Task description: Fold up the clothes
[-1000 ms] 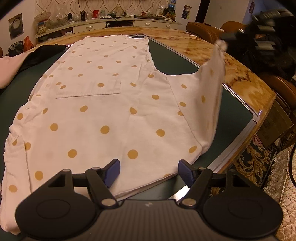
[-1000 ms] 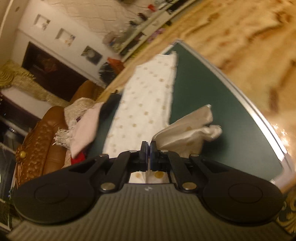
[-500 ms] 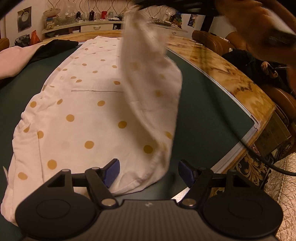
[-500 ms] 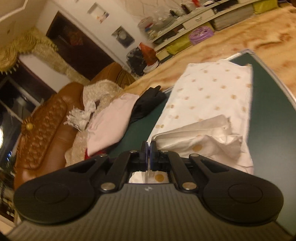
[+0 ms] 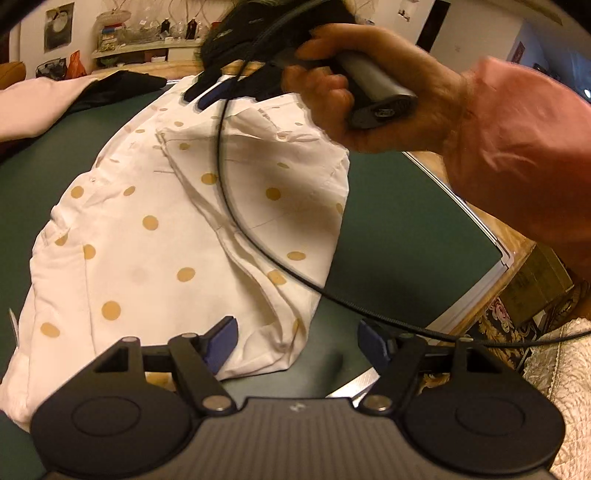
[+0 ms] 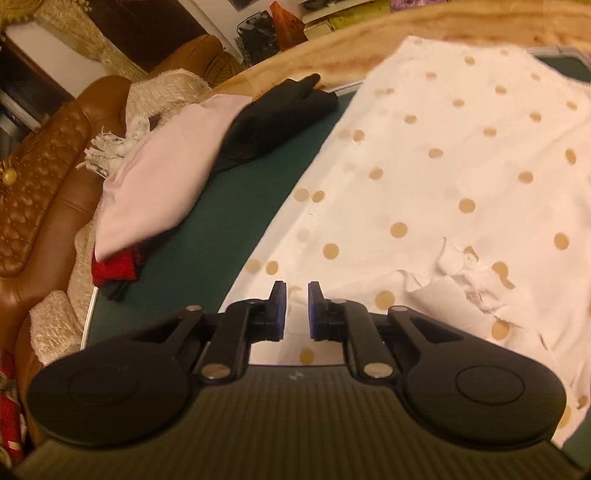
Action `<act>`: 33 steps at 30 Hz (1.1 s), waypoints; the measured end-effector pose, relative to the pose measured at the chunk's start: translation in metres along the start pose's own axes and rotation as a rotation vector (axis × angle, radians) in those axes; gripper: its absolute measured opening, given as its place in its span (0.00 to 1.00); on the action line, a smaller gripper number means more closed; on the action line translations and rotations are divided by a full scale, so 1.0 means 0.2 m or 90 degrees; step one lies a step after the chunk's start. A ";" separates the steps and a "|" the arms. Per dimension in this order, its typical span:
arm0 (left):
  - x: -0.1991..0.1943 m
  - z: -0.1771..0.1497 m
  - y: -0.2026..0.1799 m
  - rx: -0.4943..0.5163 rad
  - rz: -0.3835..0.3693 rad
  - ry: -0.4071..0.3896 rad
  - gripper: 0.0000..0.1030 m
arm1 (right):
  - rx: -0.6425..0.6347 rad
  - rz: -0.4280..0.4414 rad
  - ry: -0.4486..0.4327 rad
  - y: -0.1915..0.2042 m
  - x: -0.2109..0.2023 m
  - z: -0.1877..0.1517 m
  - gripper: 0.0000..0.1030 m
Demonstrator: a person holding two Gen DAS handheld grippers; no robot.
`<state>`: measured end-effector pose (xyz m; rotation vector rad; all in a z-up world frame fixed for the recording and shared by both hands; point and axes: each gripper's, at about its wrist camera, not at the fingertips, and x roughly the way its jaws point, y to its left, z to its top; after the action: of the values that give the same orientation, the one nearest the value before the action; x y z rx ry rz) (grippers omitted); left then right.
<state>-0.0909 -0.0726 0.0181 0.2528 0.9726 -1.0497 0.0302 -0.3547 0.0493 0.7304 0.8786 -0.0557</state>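
Dotted shirt (image 5: 155, 236) lies on the green desk (image 5: 402, 236), one side folded over; left hand-held gripper (image 5: 297, 345) hovers wide apart at its hem, right hand-held gripper (image 6: 294, 308) slightly apart above the fabric, holding nothing

Warm yellowish indoor light throughout; white wall (image 5: 33, 22) at upper left of the left wrist view, hung with a framed picture (image 5: 58, 22); cluttered shelf (image 5: 144, 46) below it; tufted brown leather sofa (image 6: 40, 166) along the left edge of the right wrist view; dark doorway (image 5: 436, 26) at upper right; patterned carpet (image 5: 495, 314) at lower right.
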 end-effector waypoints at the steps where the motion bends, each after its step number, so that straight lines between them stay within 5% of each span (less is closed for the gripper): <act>1: 0.00 0.00 0.01 -0.005 0.001 0.002 0.75 | 0.011 0.018 -0.011 -0.04 -0.05 0.01 0.16; 5: -0.05 0.03 -0.01 0.008 0.012 -0.013 0.75 | -0.010 0.058 -0.071 -0.19 -0.33 0.01 0.33; 12: -0.06 0.12 -0.08 0.044 0.009 -0.046 0.75 | -0.111 -0.036 -0.061 -0.39 -0.67 -0.16 0.34; 17: 0.06 0.15 -0.09 0.051 0.022 -0.025 0.75 | -0.157 -0.059 -0.037 -0.37 -0.61 -0.28 0.34; 31: 0.08 0.08 -0.02 0.026 0.043 0.001 0.76 | -0.373 -0.191 -0.031 -0.10 -0.14 -0.15 0.33; 33: 0.07 0.07 -0.02 0.030 0.042 0.000 0.76 | -0.385 -0.193 -0.018 -0.10 -0.11 -0.13 0.09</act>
<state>-0.0845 -0.0929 0.0167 0.3215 0.9341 -1.0135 -0.0084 -0.3593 0.0440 0.0302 0.9101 -0.0646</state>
